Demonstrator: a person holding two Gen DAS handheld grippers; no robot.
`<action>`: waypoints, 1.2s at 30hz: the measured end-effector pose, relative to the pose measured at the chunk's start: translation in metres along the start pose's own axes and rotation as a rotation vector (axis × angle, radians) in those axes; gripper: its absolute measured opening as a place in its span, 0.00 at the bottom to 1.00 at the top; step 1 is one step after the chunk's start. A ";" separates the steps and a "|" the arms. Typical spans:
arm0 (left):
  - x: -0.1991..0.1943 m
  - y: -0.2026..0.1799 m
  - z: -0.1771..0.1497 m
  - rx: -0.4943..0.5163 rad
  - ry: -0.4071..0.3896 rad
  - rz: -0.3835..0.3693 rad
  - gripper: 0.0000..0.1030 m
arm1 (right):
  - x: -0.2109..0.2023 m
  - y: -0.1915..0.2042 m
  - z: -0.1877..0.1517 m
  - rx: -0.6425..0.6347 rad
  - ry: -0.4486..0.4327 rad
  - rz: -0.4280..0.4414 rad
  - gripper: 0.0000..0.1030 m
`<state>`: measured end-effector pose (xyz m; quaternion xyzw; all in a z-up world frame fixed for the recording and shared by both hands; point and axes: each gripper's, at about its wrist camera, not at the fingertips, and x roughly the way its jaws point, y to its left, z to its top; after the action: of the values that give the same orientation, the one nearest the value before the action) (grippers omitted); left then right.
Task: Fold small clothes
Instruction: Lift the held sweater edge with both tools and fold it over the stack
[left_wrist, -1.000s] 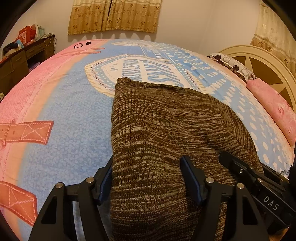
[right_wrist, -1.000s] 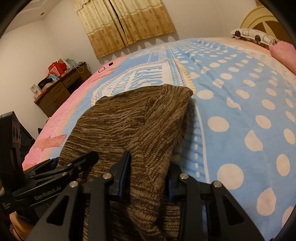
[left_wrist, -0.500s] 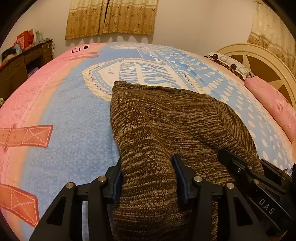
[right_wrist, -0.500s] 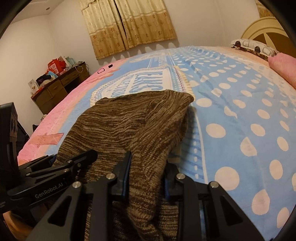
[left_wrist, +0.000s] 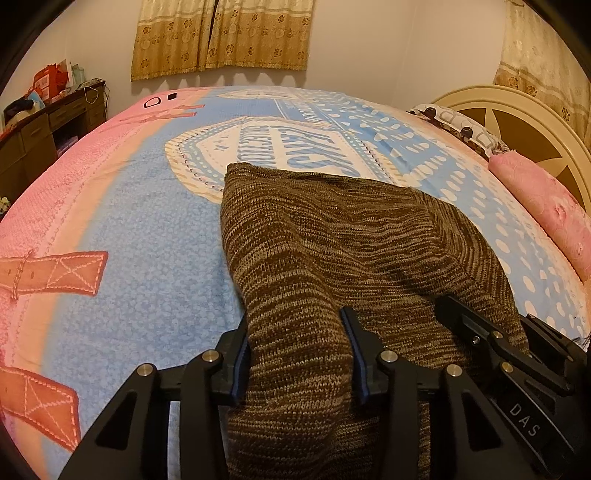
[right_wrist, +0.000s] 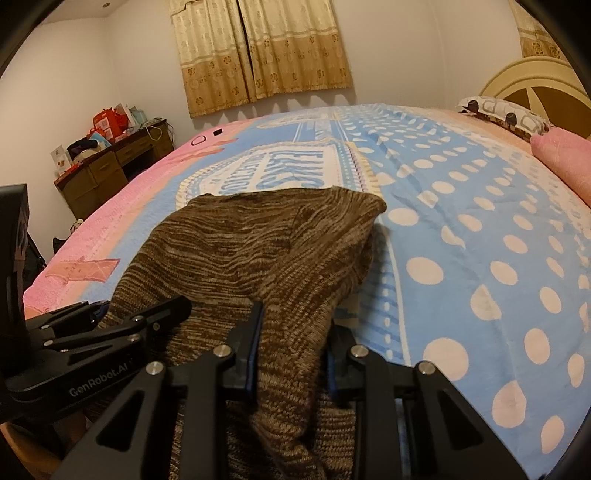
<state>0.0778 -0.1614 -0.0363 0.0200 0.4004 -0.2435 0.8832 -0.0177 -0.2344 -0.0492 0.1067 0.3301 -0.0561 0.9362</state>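
A brown marled knit garment (left_wrist: 332, 251) lies spread on the bed; it also shows in the right wrist view (right_wrist: 258, 251). My left gripper (left_wrist: 297, 332) is shut on the garment's near left edge, cloth bunched between its fingers. My right gripper (right_wrist: 293, 325) is shut on the near right edge of the same garment. The near edge is lifted off the bed; the far end rests flat. The right gripper's body (left_wrist: 517, 365) shows in the left wrist view, the left gripper's body (right_wrist: 92, 343) in the right wrist view.
The bed has a blue, pink and polka-dot cover (left_wrist: 129, 229). A pink pillow (left_wrist: 546, 206) and cream headboard (left_wrist: 517, 122) lie to the right. A wooden desk with clutter (right_wrist: 110, 162) stands at the left wall. Curtains (right_wrist: 258, 51) hang behind.
Both grippers closed tighter on the garment's near edge and lifted it, gathering cloth between the fingers. The far end stayed in place on the bed.
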 end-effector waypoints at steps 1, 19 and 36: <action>-0.001 0.001 0.000 -0.004 -0.001 -0.005 0.40 | -0.001 0.001 0.000 -0.003 -0.008 -0.001 0.27; 0.012 0.030 0.015 -0.160 0.079 -0.153 0.61 | 0.000 -0.045 0.007 0.260 0.057 0.158 0.83; 0.003 0.004 0.018 -0.022 0.036 -0.008 0.30 | 0.007 -0.008 0.015 0.066 0.060 0.051 0.26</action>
<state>0.0936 -0.1634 -0.0269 0.0129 0.4192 -0.2420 0.8750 -0.0045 -0.2455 -0.0439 0.1475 0.3532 -0.0397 0.9230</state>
